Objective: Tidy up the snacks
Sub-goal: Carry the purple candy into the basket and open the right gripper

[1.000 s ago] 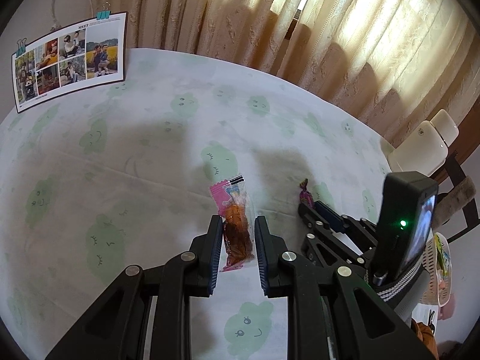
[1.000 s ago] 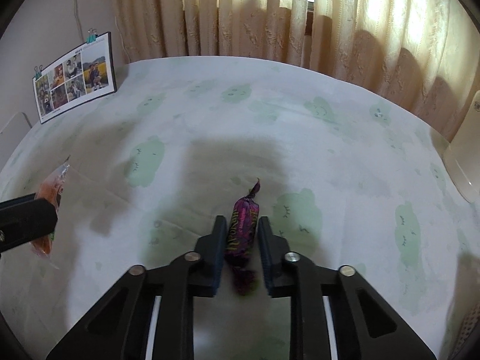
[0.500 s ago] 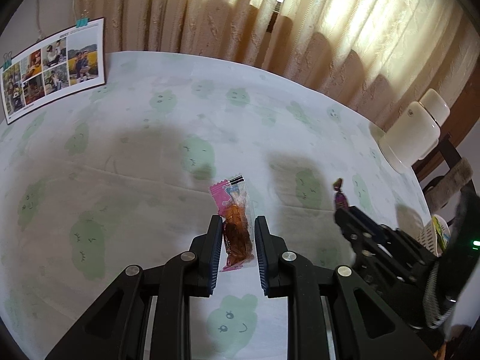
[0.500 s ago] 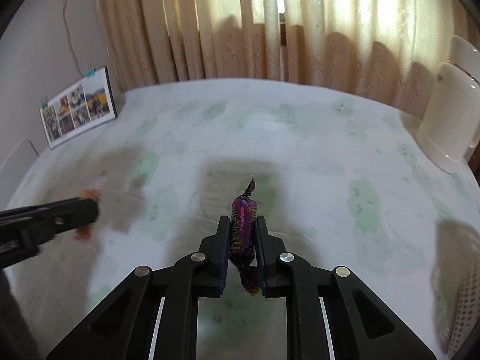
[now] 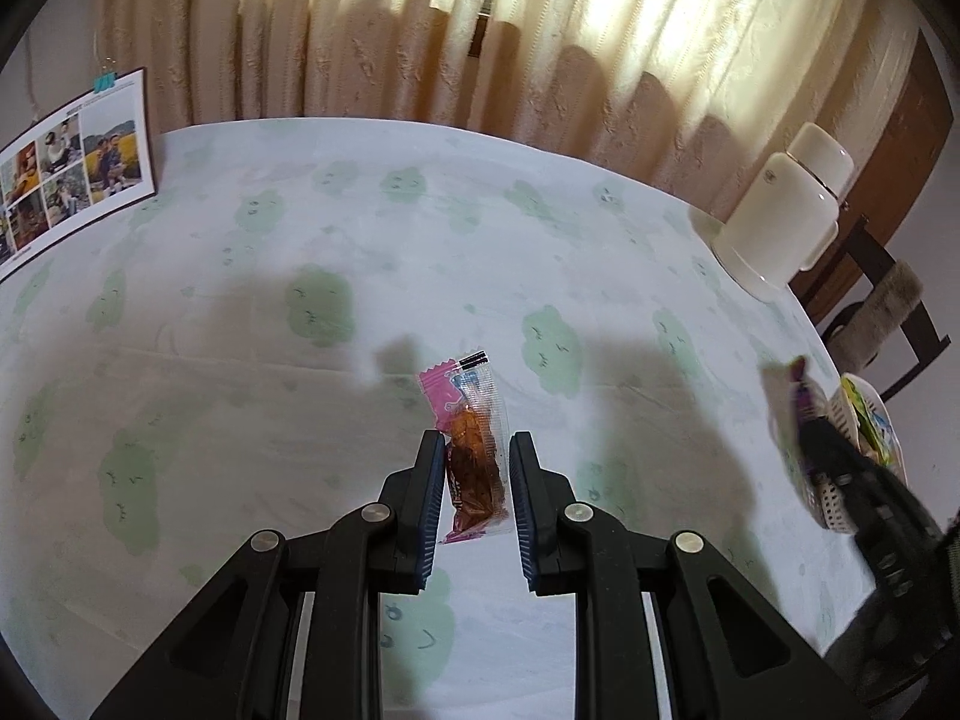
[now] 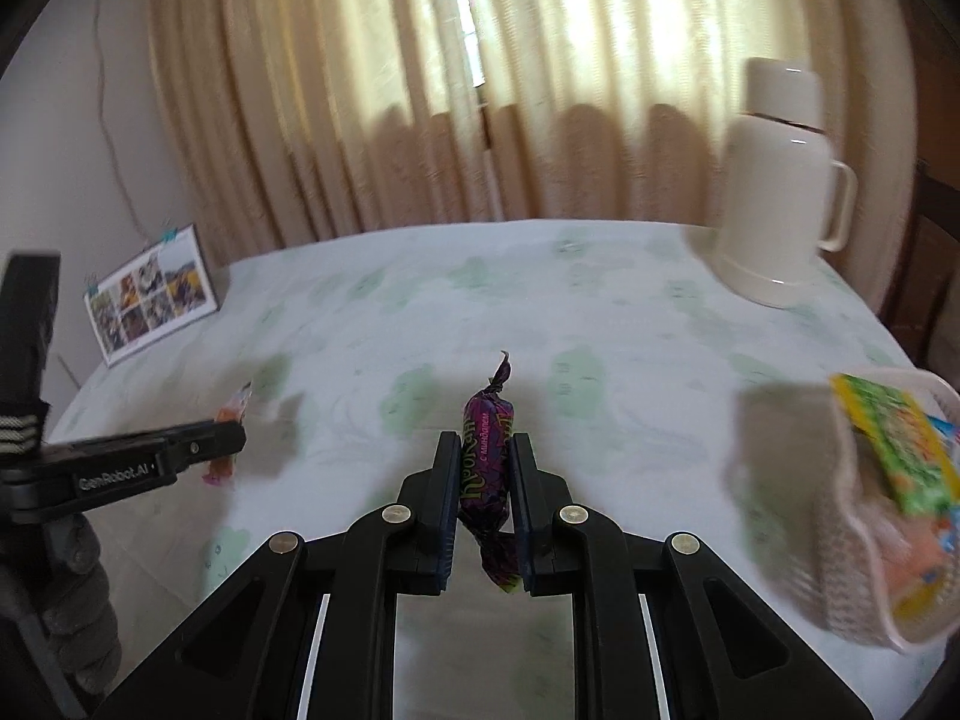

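Two snacks are being carried at once: in the left wrist view, a clear orange snack packet (image 5: 474, 450) is being clenched by the left gripper (image 5: 474, 495) above the table (image 5: 240, 330); in the right wrist view, a purple candy (image 6: 487, 468) is being gripped by the right gripper (image 6: 485, 501), now being swung nearer the snack basket (image 6: 840, 540) than before, where release over the rim is being called for next

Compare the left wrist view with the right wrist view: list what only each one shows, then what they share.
Only the left wrist view: the left gripper from behind, shut on the pink-topped snack packet, and a dark chair past the table edge.

Only the right wrist view: the right gripper from behind, gripping the purple candy, and the thermos handle.

Both: the basket, the cream thermos, the photo card, the curtains and the tablecloth.
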`<state>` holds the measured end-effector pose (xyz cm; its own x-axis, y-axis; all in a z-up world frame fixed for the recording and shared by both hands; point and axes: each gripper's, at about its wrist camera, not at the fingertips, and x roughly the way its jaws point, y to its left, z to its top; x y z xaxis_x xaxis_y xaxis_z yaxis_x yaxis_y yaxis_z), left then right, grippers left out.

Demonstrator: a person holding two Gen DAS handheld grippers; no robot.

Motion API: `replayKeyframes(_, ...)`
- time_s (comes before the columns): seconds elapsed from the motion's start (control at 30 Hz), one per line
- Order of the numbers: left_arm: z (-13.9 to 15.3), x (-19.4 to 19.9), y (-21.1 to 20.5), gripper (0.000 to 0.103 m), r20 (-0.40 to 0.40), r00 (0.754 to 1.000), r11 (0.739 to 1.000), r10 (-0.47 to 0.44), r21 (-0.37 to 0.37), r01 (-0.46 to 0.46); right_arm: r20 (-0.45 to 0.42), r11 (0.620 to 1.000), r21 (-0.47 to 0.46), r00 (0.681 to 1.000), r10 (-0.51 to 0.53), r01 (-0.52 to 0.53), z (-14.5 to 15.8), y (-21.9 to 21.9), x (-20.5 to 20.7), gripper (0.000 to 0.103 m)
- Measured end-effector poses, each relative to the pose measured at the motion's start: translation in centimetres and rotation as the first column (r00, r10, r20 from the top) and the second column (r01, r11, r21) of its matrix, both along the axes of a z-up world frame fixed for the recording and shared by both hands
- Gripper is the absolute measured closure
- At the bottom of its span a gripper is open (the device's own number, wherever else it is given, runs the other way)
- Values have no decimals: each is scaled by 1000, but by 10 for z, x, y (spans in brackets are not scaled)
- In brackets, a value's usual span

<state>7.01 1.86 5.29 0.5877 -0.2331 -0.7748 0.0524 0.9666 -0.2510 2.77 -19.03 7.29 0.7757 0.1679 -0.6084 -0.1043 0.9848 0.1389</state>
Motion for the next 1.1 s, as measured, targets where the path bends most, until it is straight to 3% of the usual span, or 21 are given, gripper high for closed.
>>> replayKeyframes(0.23,-5,-3,-14,84,-11,999,999,-39,-2,39,50,993,14,992,-118,118,17,-52,-31,86)
replayKeyframes(0.63,0,-14,-38,84,-1,995,995,-104,5,104,66,936,61,934,-350,346,22,-148,-57,86)
replayKeyframes(0.87,9,-21,-51,83,16,991,991,-133,12,133,34,909,83,911,-412,408,16,-191,-46,86)
replayKeyframes(1.1,13,-25,-70,83,10,987,986,-163,14,163,-27,907,111,914,-405,406,0,-215,-34,85)
